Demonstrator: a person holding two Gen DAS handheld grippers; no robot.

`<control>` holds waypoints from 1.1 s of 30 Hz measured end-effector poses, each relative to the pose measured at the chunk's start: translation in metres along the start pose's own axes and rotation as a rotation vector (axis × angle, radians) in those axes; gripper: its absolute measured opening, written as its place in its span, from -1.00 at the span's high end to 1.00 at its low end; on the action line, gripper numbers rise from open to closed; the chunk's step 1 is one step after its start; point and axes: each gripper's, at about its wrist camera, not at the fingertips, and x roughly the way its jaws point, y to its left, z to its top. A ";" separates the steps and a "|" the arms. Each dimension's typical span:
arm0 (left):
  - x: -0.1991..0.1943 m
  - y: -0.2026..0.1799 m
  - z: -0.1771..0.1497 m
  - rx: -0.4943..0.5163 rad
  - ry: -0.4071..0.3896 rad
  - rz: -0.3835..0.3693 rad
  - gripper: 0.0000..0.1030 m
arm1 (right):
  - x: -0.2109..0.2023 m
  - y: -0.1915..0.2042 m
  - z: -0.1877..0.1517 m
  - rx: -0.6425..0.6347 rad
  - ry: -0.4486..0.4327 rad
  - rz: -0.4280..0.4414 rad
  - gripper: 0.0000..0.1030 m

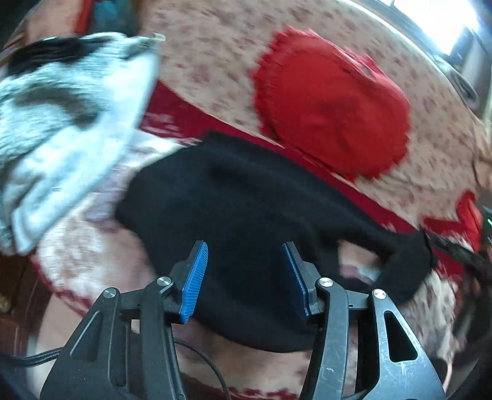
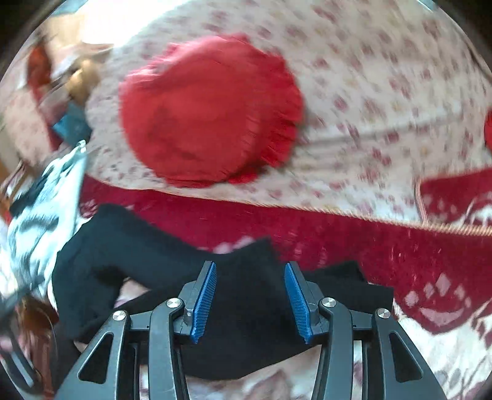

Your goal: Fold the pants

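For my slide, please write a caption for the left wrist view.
Open left gripper over black pants lying on a patterned cover.

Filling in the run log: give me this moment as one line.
task: fold pants | left gripper: open over black pants | right gripper: open over pants | red cushion behind | frames blurred

A cream cushion (image 2: 353, 101) sprinkled with small reddish flowers filled the upper frame, a round red frilled pillow (image 2: 209, 114) resting on it at about eleven o'clock. Below ran a deep red patterned seat cover (image 2: 384, 246) — pale motifs at four o'clock. Bright daylight flared from a window (image 1: 461, 21) at one o'clock in the left view — everything motion-blurred.
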 end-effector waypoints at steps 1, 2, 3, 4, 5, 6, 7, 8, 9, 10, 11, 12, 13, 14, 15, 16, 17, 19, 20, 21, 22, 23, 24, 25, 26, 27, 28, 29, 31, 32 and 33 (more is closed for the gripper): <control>0.005 -0.012 -0.002 0.027 0.017 -0.014 0.04 | 0.006 -0.006 0.000 0.012 0.021 0.034 0.14; 0.012 -0.023 -0.004 0.054 0.036 -0.021 0.04 | 0.013 -0.007 0.000 0.015 0.037 0.076 0.14; 0.020 -0.033 -0.004 0.075 0.055 -0.031 0.04 | 0.020 -0.009 0.000 0.006 0.043 0.106 0.14; 0.027 -0.043 -0.006 0.096 0.076 -0.043 0.04 | 0.025 -0.009 -0.001 -0.012 0.045 0.116 0.14; 0.033 -0.050 -0.007 0.109 0.092 -0.048 0.04 | 0.028 -0.006 -0.001 -0.037 0.042 0.122 0.14; 0.043 -0.062 -0.009 0.131 0.118 -0.054 0.04 | 0.027 -0.006 -0.002 -0.053 0.032 0.131 0.26; 0.047 -0.070 -0.011 0.145 0.134 -0.065 0.04 | 0.022 -0.002 0.000 -0.073 0.014 0.147 0.46; 0.050 -0.077 -0.014 0.156 0.143 -0.077 0.04 | 0.012 0.004 -0.001 -0.101 -0.010 0.165 0.57; 0.053 -0.084 -0.017 0.170 0.159 -0.097 0.04 | -0.006 0.009 -0.003 -0.150 -0.049 0.191 0.75; 0.055 -0.093 -0.022 0.193 0.184 -0.128 0.04 | -0.026 0.015 -0.007 -0.199 -0.087 0.209 0.77; 0.056 -0.100 -0.027 0.213 0.201 -0.152 0.04 | -0.037 0.018 -0.010 -0.227 -0.101 0.216 0.77; 0.056 -0.107 -0.033 0.229 0.209 -0.168 0.04 | -0.055 0.020 -0.020 -0.264 -0.112 0.219 0.77; 0.055 -0.112 -0.040 0.253 0.225 -0.191 0.04 | -0.068 0.021 -0.029 -0.286 -0.108 0.220 0.77; 0.055 -0.117 -0.047 0.276 0.240 -0.208 0.04 | -0.083 0.019 -0.047 -0.312 -0.097 0.215 0.77; 0.056 -0.122 -0.053 0.291 0.249 -0.212 0.04 | -0.091 0.017 -0.059 -0.327 -0.081 0.215 0.77; 0.056 -0.126 -0.061 0.317 0.264 -0.214 0.04 | -0.099 0.014 -0.078 -0.345 -0.044 0.213 0.77; 0.054 -0.127 -0.064 0.329 0.268 -0.215 0.04 | -0.103 0.012 -0.089 -0.357 -0.018 0.208 0.77; 0.046 -0.128 -0.071 0.354 0.257 -0.216 0.04 | -0.108 0.005 -0.120 -0.372 0.046 0.172 0.77; 0.039 -0.127 -0.070 0.359 0.242 -0.220 0.04 | -0.108 -0.001 -0.132 -0.363 0.073 0.154 0.77; 0.033 -0.126 -0.070 0.360 0.230 -0.226 0.04 | -0.109 -0.008 -0.143 -0.336 0.095 0.131 0.77; 0.026 -0.124 -0.068 0.361 0.216 -0.233 0.04 | -0.110 -0.017 -0.148 -0.306 0.096 0.117 0.77; 0.020 -0.123 -0.066 0.363 0.200 -0.235 0.04 | -0.113 -0.025 -0.151 -0.260 0.084 0.103 0.77; 0.010 -0.121 -0.064 0.369 0.175 -0.229 0.04 | -0.118 -0.035 -0.153 -0.205 0.058 0.095 0.74; 0.005 -0.119 -0.062 0.373 0.162 -0.221 0.04 | -0.123 -0.046 -0.154 -0.136 0.027 0.099 0.71; 0.000 -0.117 -0.061 0.378 0.148 -0.210 0.04 | -0.126 -0.054 -0.154 -0.079 0.004 0.111 0.67; -0.004 -0.115 -0.059 0.380 0.135 -0.204 0.04 | -0.128 -0.063 -0.154 -0.015 -0.014 0.127 0.51; -0.006 -0.114 -0.059 0.378 0.128 -0.201 0.04 | -0.127 -0.072 -0.154 0.057 -0.024 0.139 0.31; -0.006 -0.113 -0.058 0.374 0.126 -0.197 0.04 | -0.126 -0.076 -0.153 0.099 -0.029 0.144 0.27; -0.001 -0.112 -0.060 0.371 0.135 -0.186 0.04 | -0.120 -0.080 -0.154 0.182 -0.018 0.157 0.27; 0.001 -0.112 -0.062 0.369 0.144 -0.184 0.04 | -0.115 -0.079 -0.155 0.201 -0.012 0.162 0.26; 0.006 -0.112 -0.064 0.361 0.158 -0.183 0.04 | -0.108 -0.075 -0.156 0.200 -0.001 0.154 0.26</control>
